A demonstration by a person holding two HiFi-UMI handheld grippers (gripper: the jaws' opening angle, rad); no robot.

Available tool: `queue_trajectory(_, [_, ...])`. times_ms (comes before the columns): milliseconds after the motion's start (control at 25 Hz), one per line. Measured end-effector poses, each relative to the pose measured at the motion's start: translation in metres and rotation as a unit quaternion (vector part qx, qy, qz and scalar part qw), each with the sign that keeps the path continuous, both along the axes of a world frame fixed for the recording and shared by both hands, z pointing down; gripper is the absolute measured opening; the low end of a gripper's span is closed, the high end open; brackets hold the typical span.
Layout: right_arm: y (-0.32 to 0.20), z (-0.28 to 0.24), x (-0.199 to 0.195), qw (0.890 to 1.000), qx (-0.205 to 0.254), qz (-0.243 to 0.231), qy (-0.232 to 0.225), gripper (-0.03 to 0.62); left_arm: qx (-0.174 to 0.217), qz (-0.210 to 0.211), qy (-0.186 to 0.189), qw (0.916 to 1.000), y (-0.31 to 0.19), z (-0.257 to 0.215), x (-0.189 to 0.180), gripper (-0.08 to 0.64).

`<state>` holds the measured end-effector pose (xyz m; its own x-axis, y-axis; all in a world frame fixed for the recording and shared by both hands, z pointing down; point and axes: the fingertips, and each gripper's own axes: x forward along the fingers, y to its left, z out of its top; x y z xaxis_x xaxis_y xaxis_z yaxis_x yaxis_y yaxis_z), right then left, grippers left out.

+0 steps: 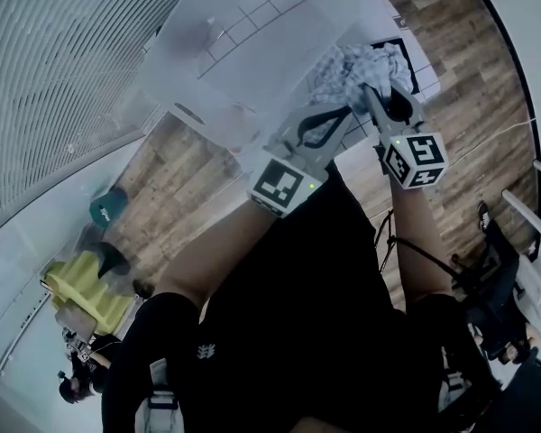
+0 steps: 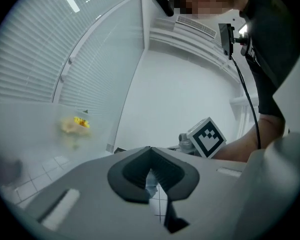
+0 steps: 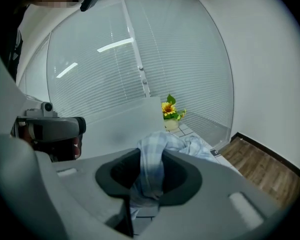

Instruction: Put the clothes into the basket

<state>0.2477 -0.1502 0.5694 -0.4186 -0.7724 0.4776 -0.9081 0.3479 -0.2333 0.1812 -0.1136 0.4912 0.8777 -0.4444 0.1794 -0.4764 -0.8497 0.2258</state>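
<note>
A pale blue checked cloth (image 1: 356,66) hangs bunched above the white tiled table. My right gripper (image 1: 376,93) is shut on it; in the right gripper view the cloth (image 3: 190,144) runs up between the dark pads of the right gripper (image 3: 149,159) and spills over the far side. My left gripper (image 1: 347,111) meets the cloth's near edge. Its tips (image 2: 150,151) are closed together, and a scrap of pale blue fabric (image 2: 151,185) shows between the pads. A translucent white basket (image 1: 225,61) stands just left of the cloth, its wall (image 3: 120,129) close beside both grippers.
A small pot of yellow flowers (image 3: 171,115) stands on the table by the blinds, blurred through the basket wall in the left gripper view (image 2: 75,125). Wooden floor (image 1: 469,88) lies to the right. A yellow object (image 1: 81,287) and a teal one (image 1: 108,207) sit on the floor at left.
</note>
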Motion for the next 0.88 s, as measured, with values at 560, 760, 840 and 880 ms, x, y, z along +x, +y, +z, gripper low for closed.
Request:
queue_trajectory(560, [0.001,-0.091,0.01,0.998,0.059,0.004,0.004,0.106,0.046,-0.042,0.004,0.9981,-0.005,-0.075,-0.034,0.008])
queue_trajectory(760, [0.0,-0.125,0.004,0.996,0.086,-0.004,0.004,0.106,0.052,-0.086,0.002,0.9949,-0.016,-0.101,-0.066,0.008])
queue_trajectory(840, [-0.003,-0.135,0.0,0.995,0.096,-0.008,0.002,0.106,0.06,-0.1,-0.001,0.9932,-0.022,-0.11,-0.077,0.006])
queue_trajectory(880, [-0.004,-0.139,-0.002,0.995,0.1,-0.009,0.002,0.106,0.064,-0.106,-0.001,0.9922,-0.024,-0.115,-0.082,0.006])
